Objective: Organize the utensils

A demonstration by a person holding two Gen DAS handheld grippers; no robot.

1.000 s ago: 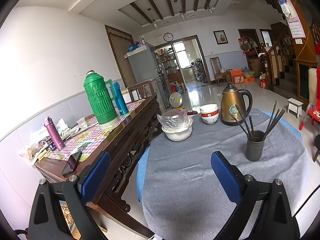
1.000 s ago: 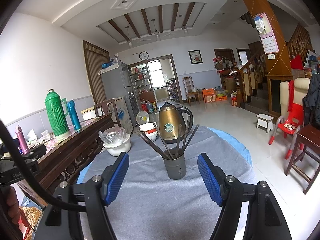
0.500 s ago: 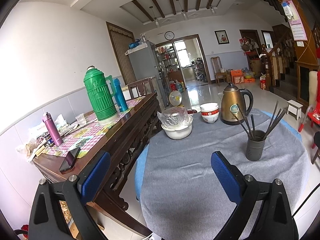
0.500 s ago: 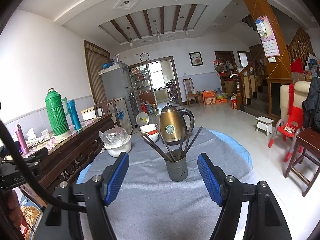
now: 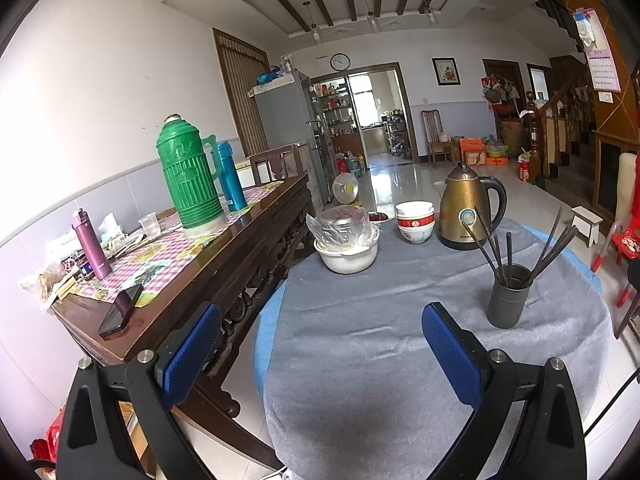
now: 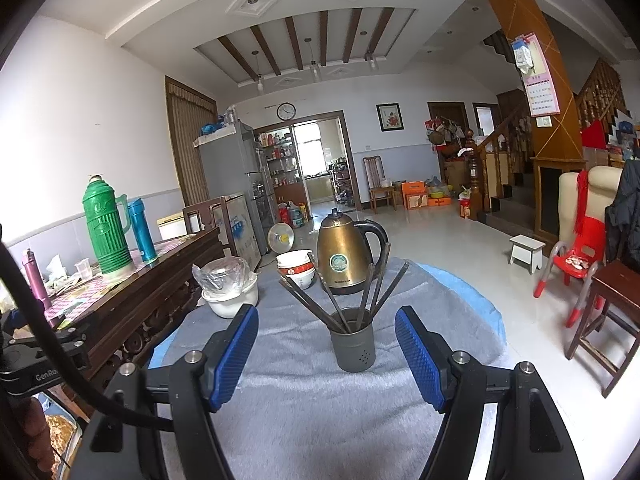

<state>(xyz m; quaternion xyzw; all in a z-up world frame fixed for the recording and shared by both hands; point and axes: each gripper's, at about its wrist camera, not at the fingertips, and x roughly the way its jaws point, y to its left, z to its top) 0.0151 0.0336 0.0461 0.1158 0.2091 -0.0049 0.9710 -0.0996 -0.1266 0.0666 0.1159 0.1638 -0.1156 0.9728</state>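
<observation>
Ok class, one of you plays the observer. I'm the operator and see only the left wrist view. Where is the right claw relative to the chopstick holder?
Observer: The right claw is open, and the holder lines up with the gap between its fingers. No pad touches it.
Operator: Is anything on the cream armchair?
Observer: A dark jacket hangs over its right side.
Operator: Is the person visible at all?
Observer: Only a hand, at the lower left edge of the right wrist view.
</observation>
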